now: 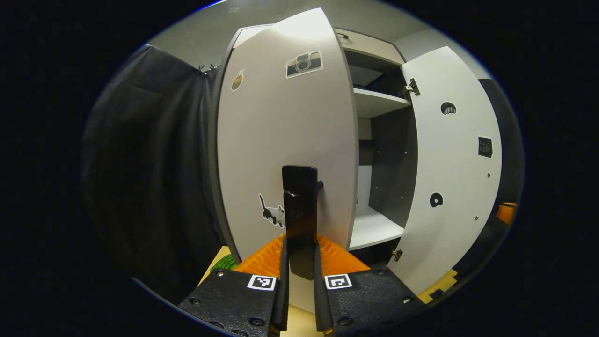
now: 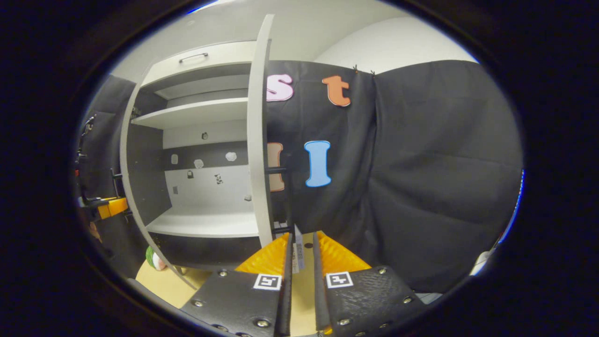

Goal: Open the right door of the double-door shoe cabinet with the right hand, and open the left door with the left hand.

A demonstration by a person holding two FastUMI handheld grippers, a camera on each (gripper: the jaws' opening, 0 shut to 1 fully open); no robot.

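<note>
In the left gripper view the cabinet's left door (image 1: 281, 140), pale grey with stickers, stands partly swung out. Its black upright handle (image 1: 299, 206) sits between my left gripper's (image 1: 299, 262) fingers, which are shut on it. The right door (image 1: 449, 164) stands wide open beyond, with bare shelves (image 1: 379, 100) between the two doors. In the right gripper view the right door (image 2: 259, 140) is seen edge-on. Its thin black handle (image 2: 286, 201) runs down into my right gripper (image 2: 299, 252), whose fingers are closed on the handle's lower end.
Black cloth walls (image 2: 421, 178) hang close on both sides of the cabinet. The floor (image 2: 173, 281) is yellowish, with a small green object (image 2: 153, 257) by the cabinet's foot. A drawer front with a handle (image 2: 193, 57) tops the cabinet. An orange part of the other gripper (image 2: 110, 207) shows at the far left.
</note>
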